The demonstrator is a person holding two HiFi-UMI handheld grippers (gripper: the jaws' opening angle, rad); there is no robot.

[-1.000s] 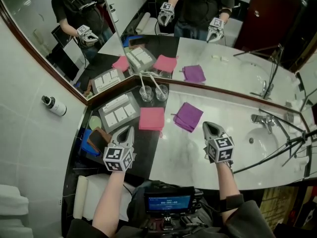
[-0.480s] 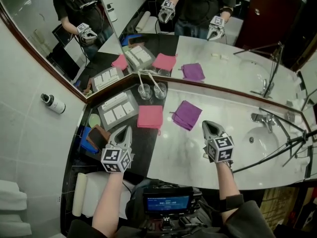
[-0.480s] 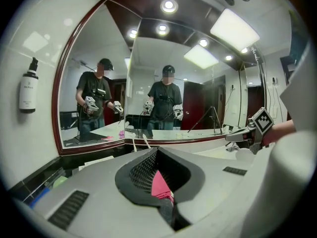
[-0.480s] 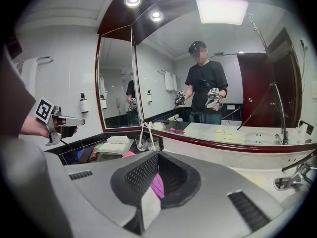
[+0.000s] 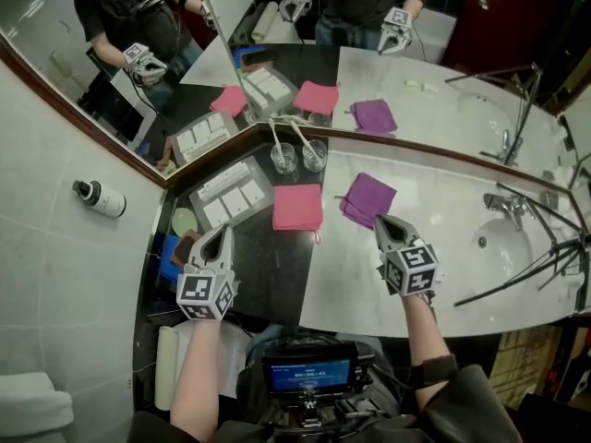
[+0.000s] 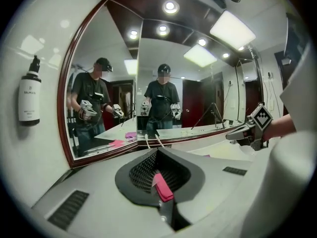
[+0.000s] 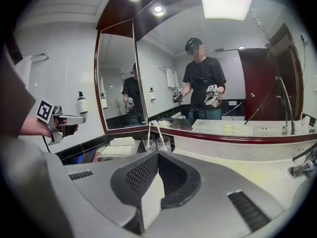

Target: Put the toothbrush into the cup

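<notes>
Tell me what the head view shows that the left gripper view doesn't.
Only the head view: the sink, the faucet, and the left gripper seen whole from above.
Only the left gripper view: the ceiling lights, and that gripper's jaws close up, shut.
Both: the wall bottle, the mirror, the right gripper, and the toothbrushes standing in the two cups by the mirror.

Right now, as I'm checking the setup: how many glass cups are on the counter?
2. The left cup and the right cup stand side by side against the mirror, just behind the pink cloth. Reflections not counted; none seems hidden.
</notes>
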